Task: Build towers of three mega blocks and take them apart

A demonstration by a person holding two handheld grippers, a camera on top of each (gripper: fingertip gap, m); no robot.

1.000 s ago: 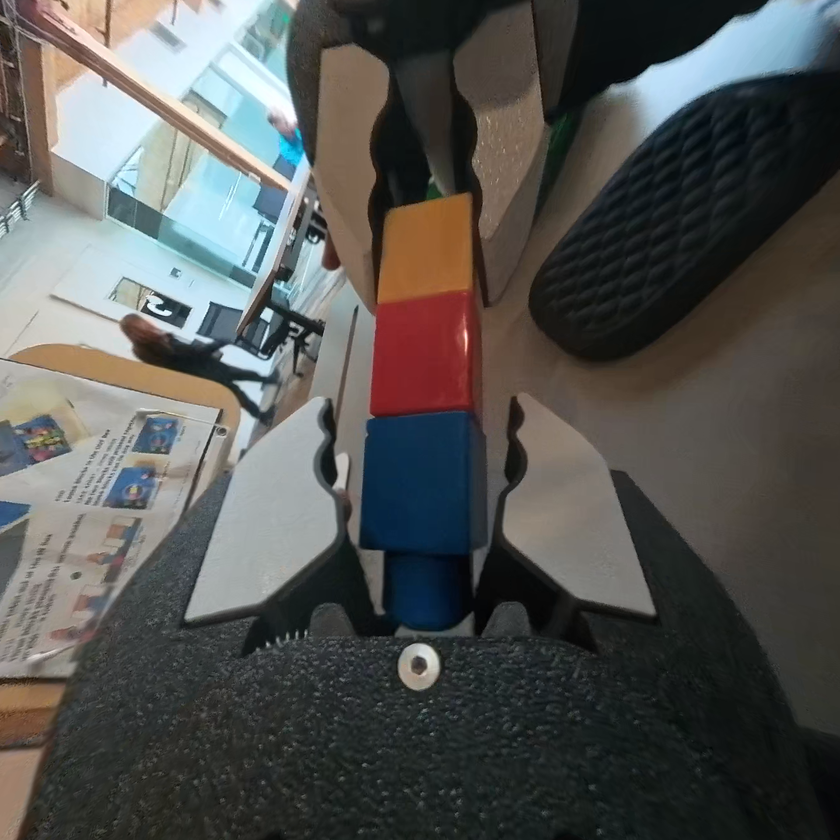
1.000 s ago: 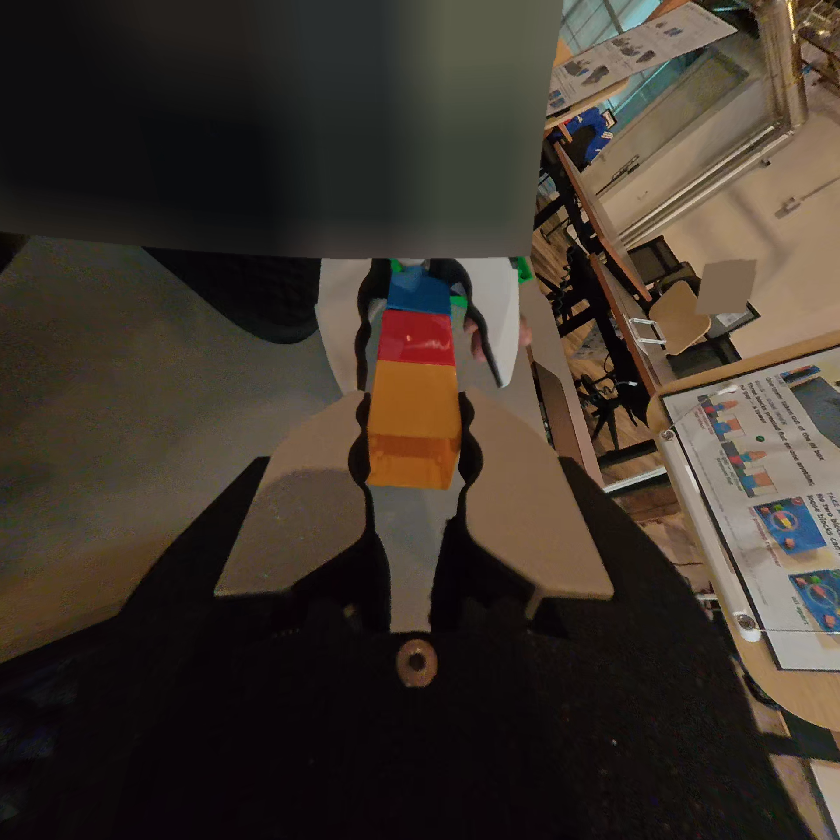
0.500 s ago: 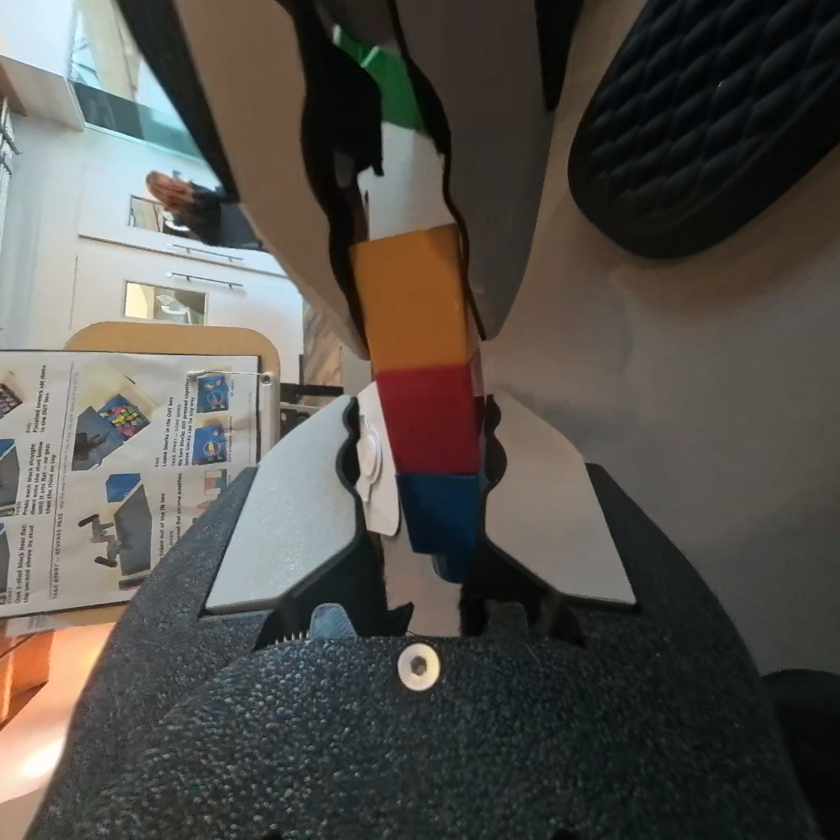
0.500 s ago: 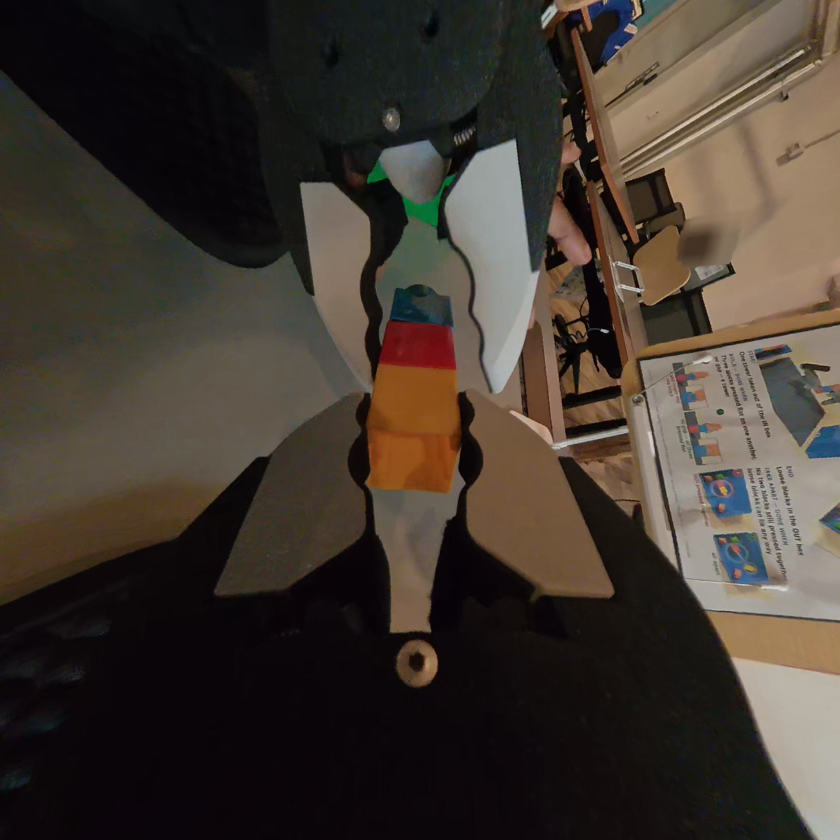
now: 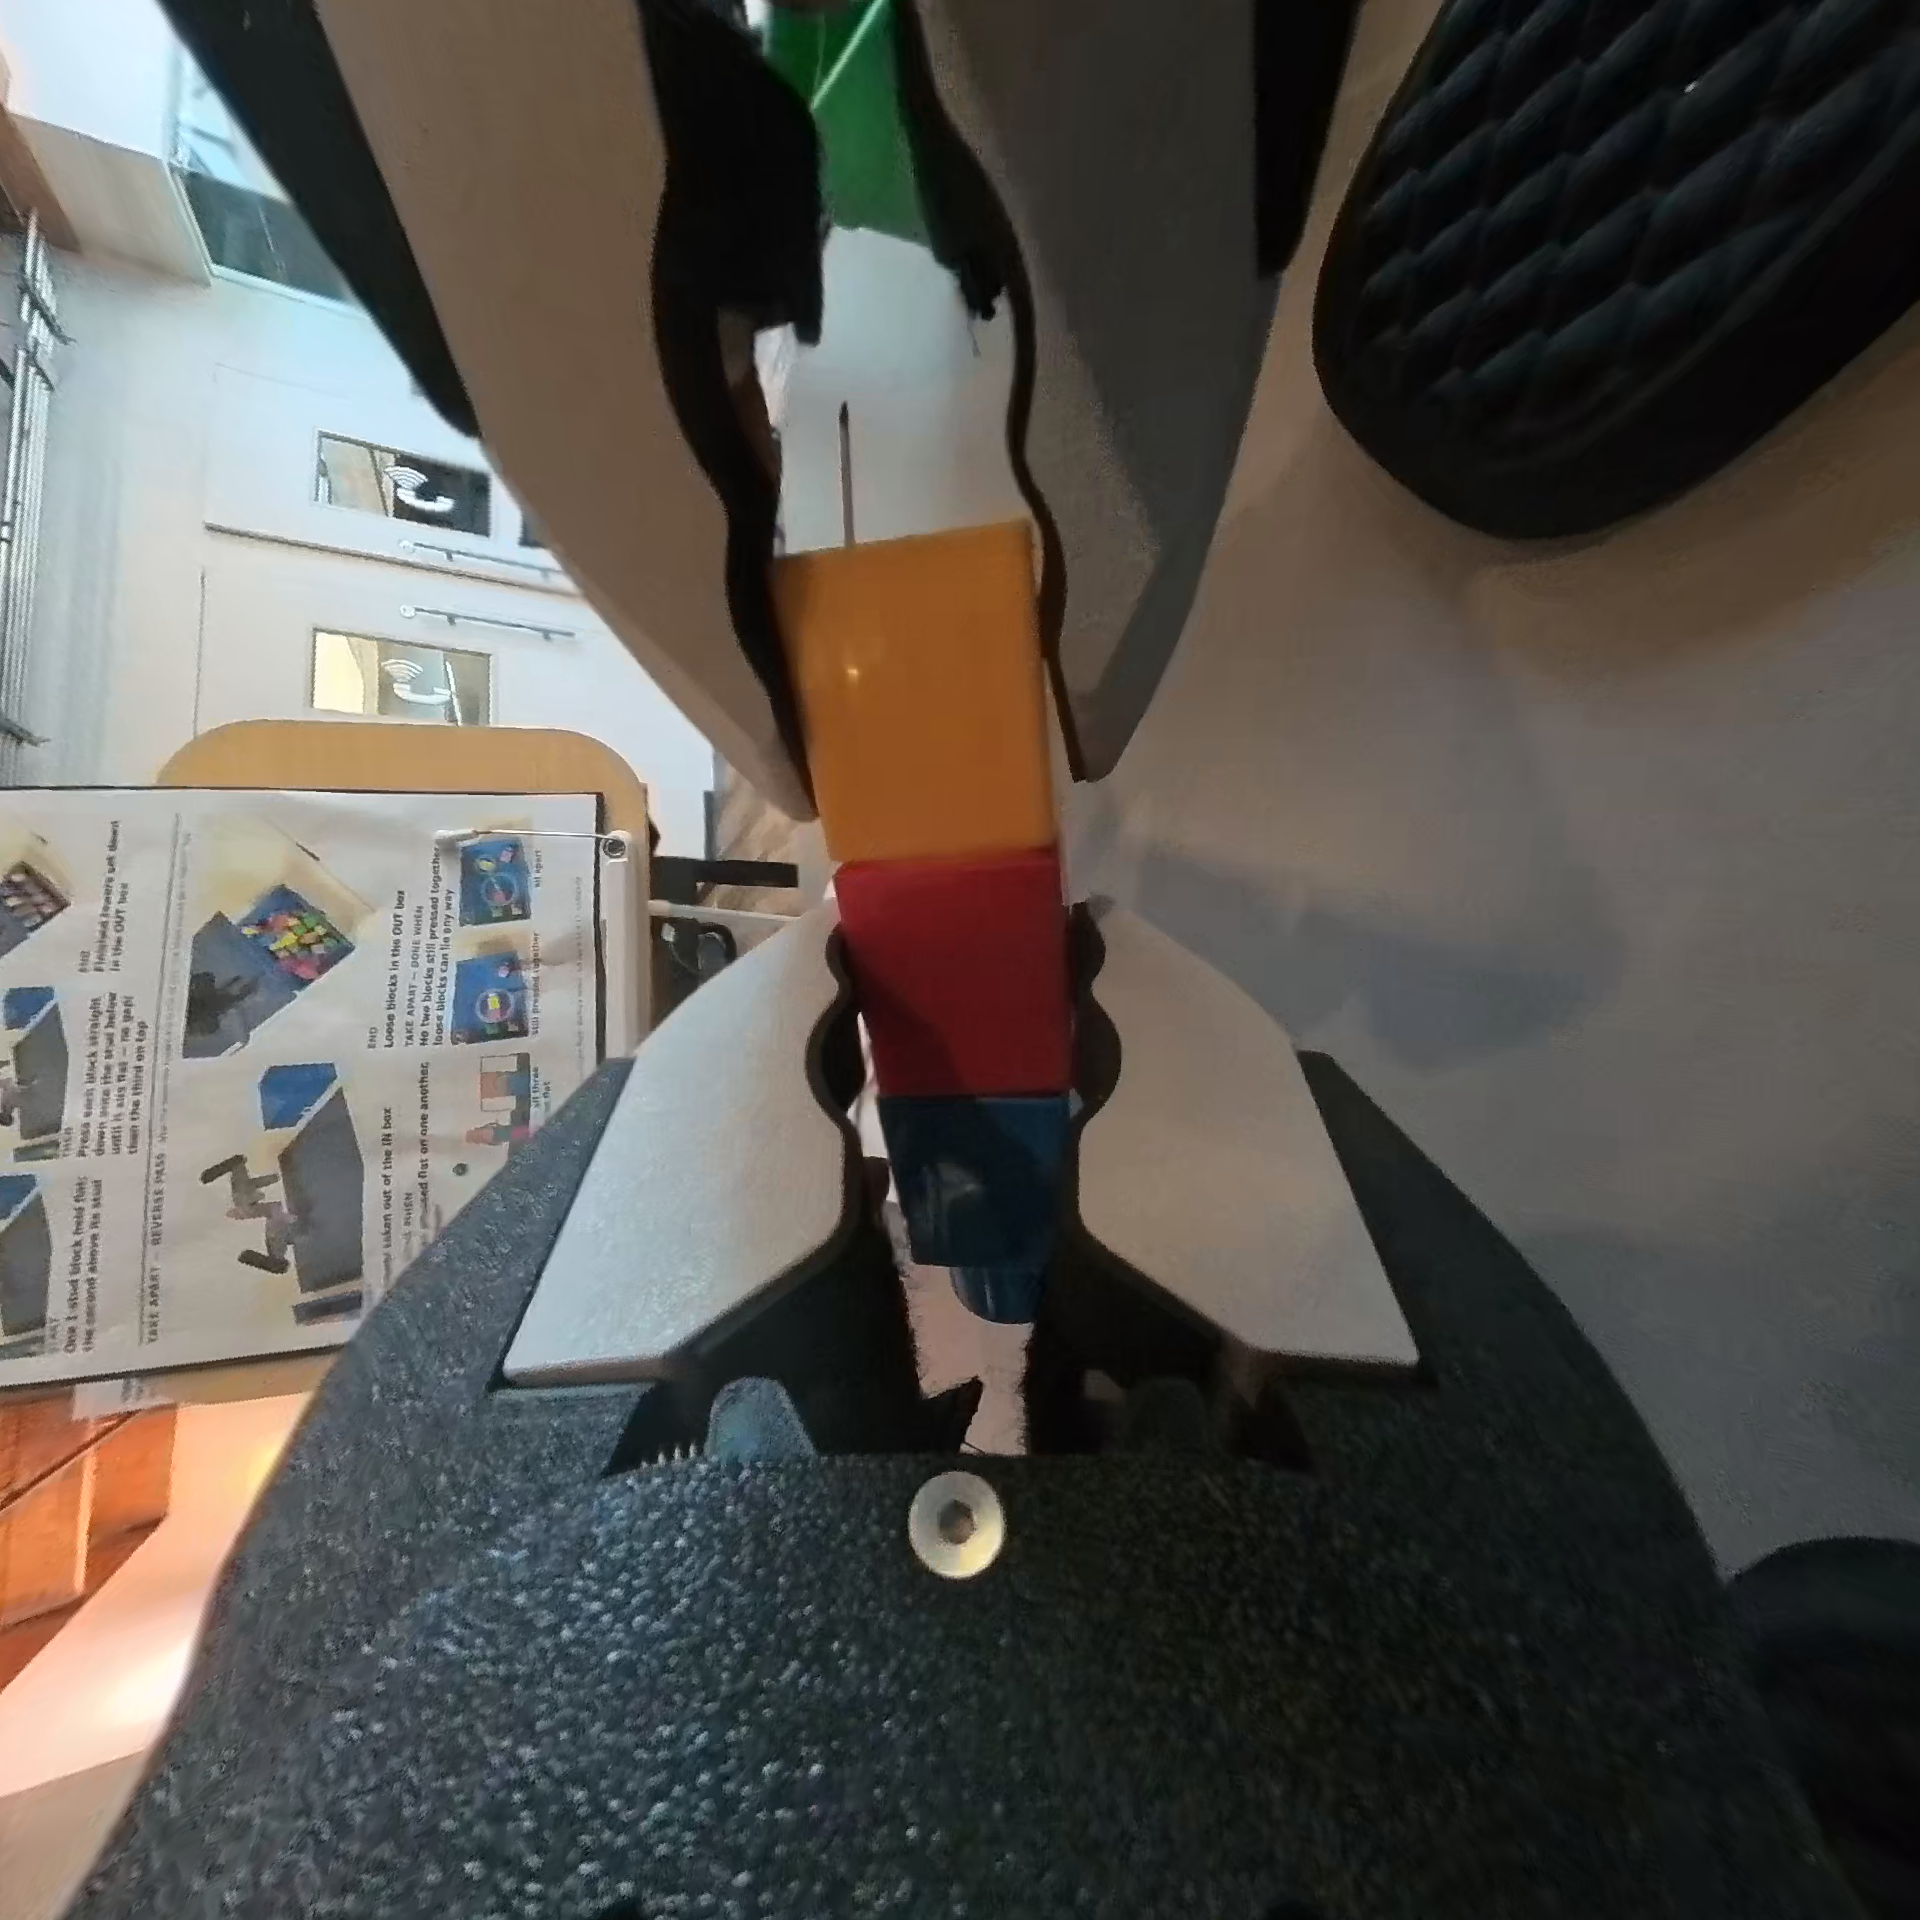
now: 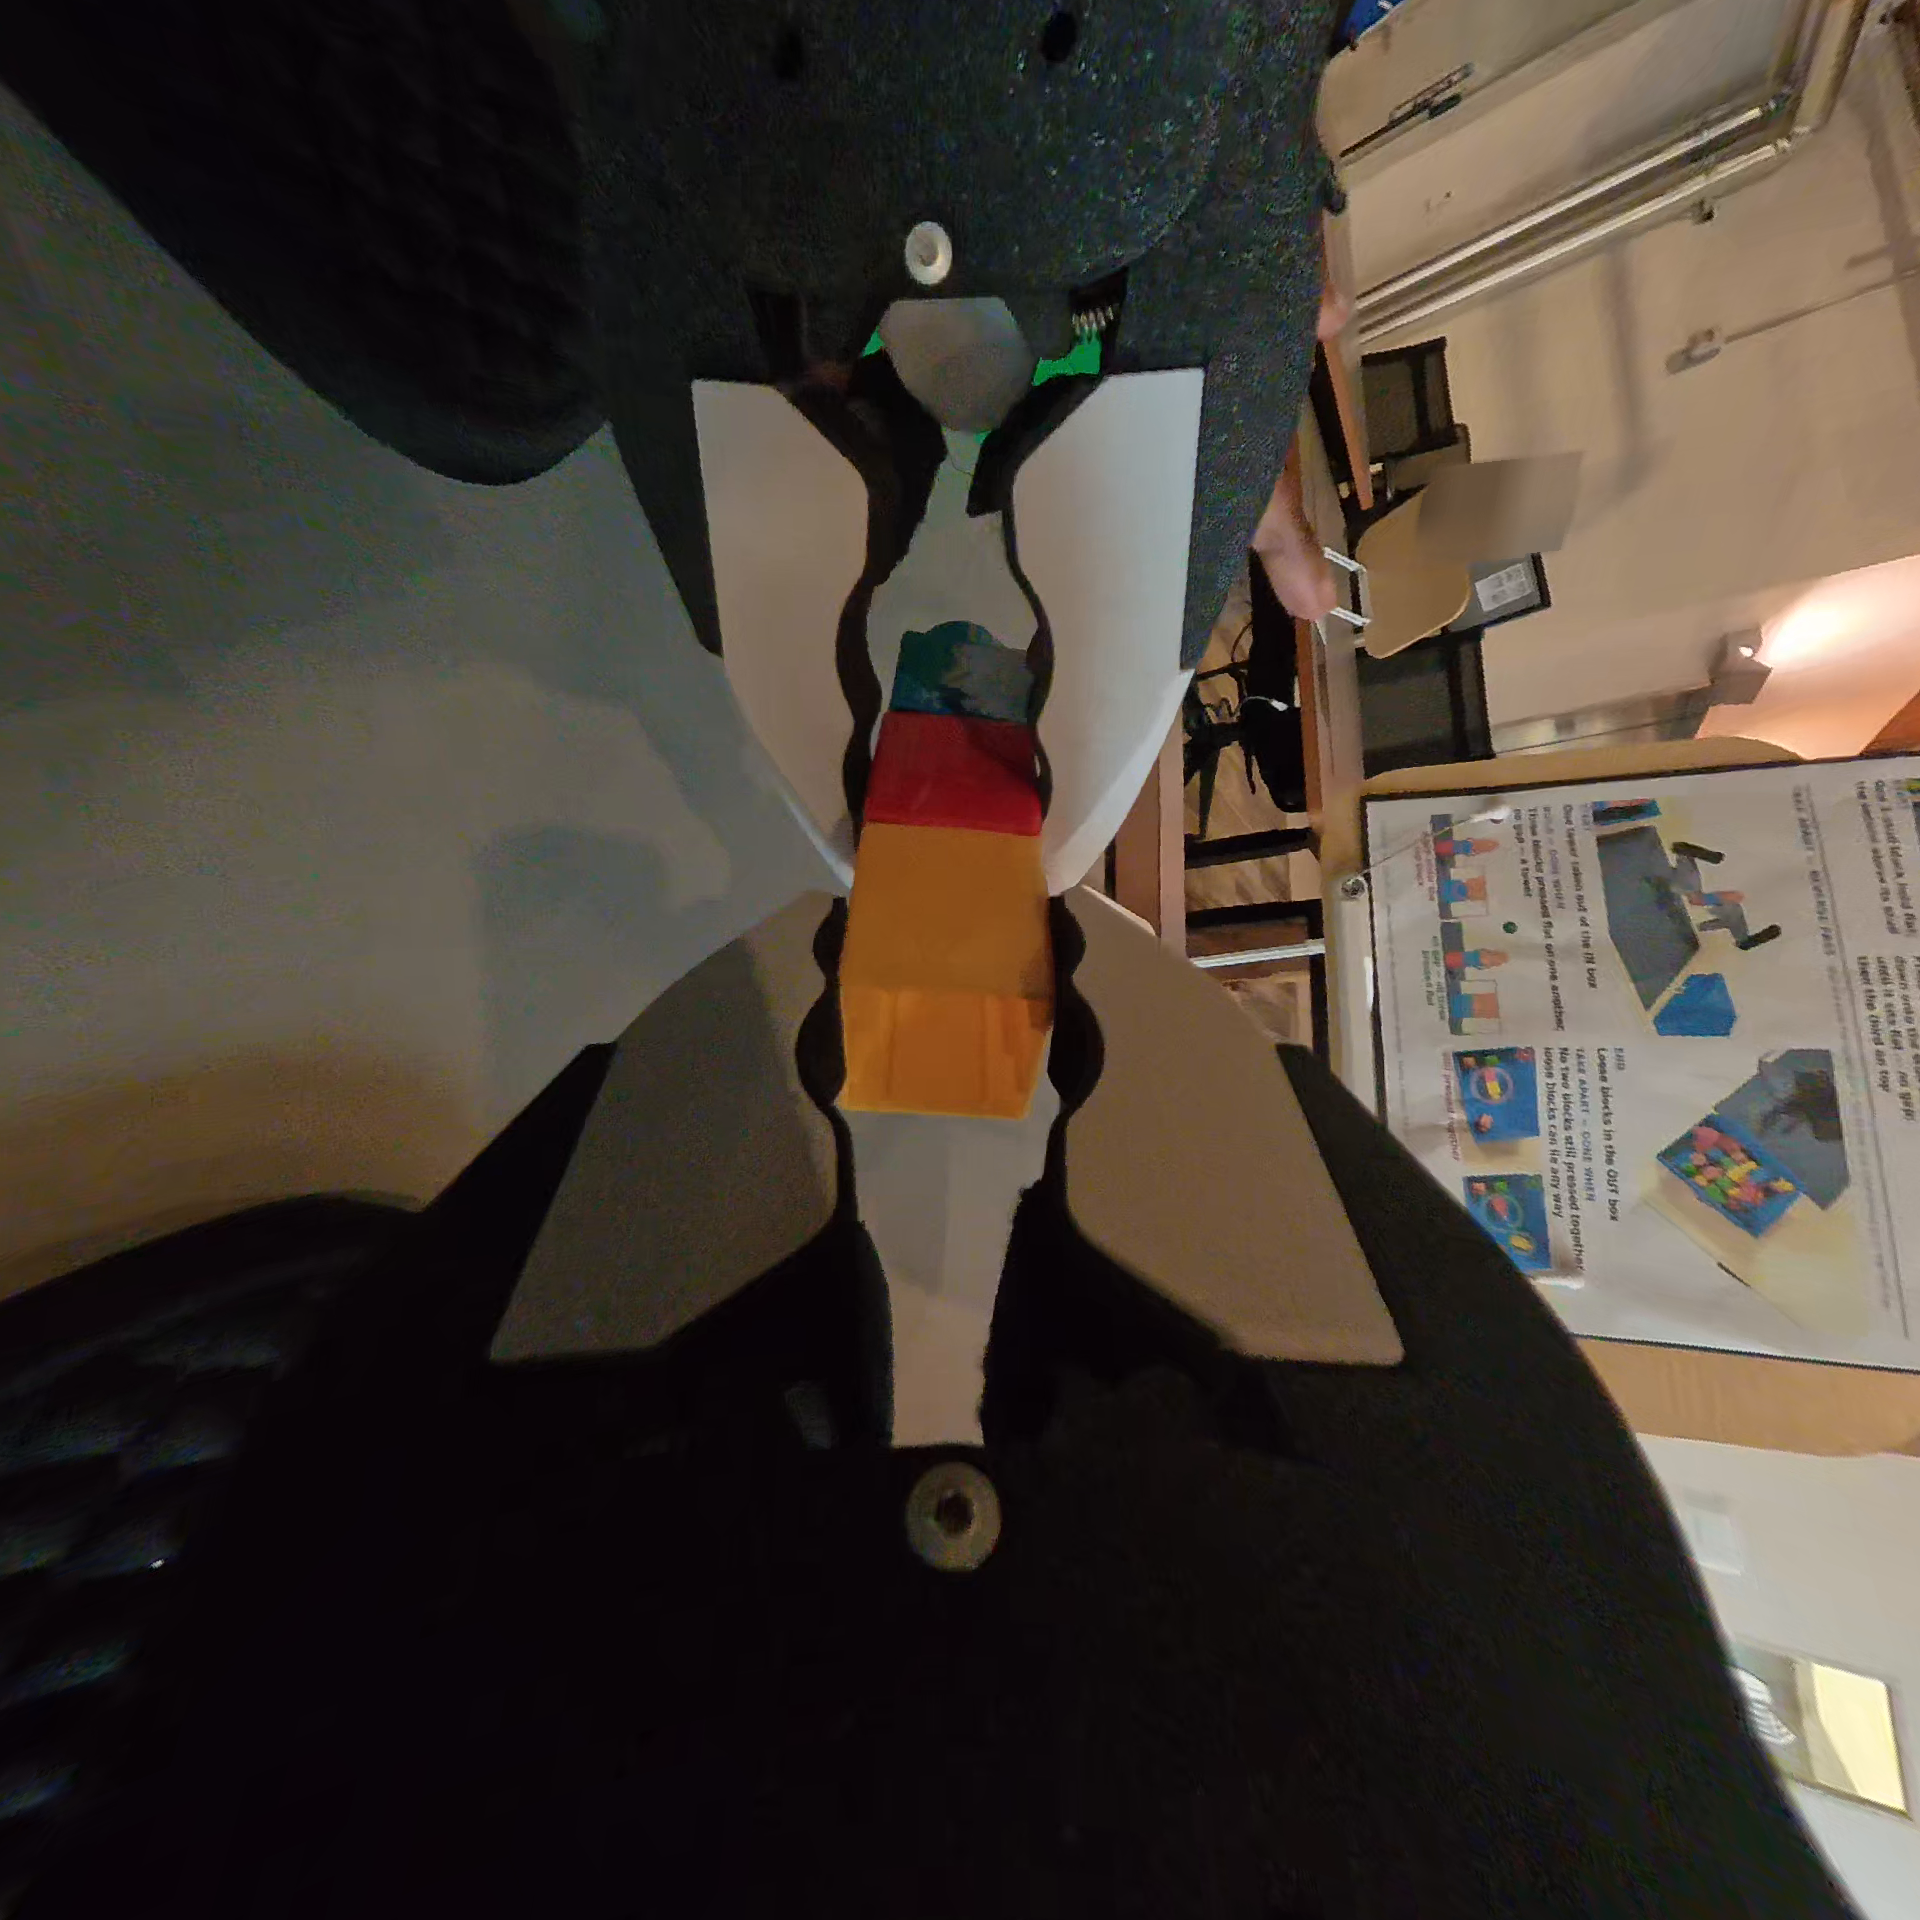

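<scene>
**Three-block tower held end to end between two facing grippers**

The two grippers meet nose to nose with almost no gap between their tips, so the tower has no free room at its sides; pale blank surface lies open to one side of the pair, and a dark quilted pad (image 5: 1621, 260) sits close above on that side; on the other side a printed instruction sheet (image 5: 301, 1070) clipped to a wooden board (image 6: 1745, 1403) stands near, with chairs and desks far behind it.

The left gripper (image 5: 961, 997) is closed to block width, its jaws pressing the red block (image 5: 956, 977) and the blue block (image 5: 977, 1174); the blue stud end points back into its throat.

The right gripper (image 6: 945, 997) is likewise closed narrowly on the orange block (image 6: 940, 956), whose hollow underside faces its camera; its fingertips (image 5: 1122, 623) nearly touch those of the left.

The tower's long axis runs straight along both grippers' finger lines, from one camera to the other: orange, red, blue in order from the right gripper, all three seated flush with no visible seam gap; the tower is carried in the air, touching nothing but the jaws.
</scene>
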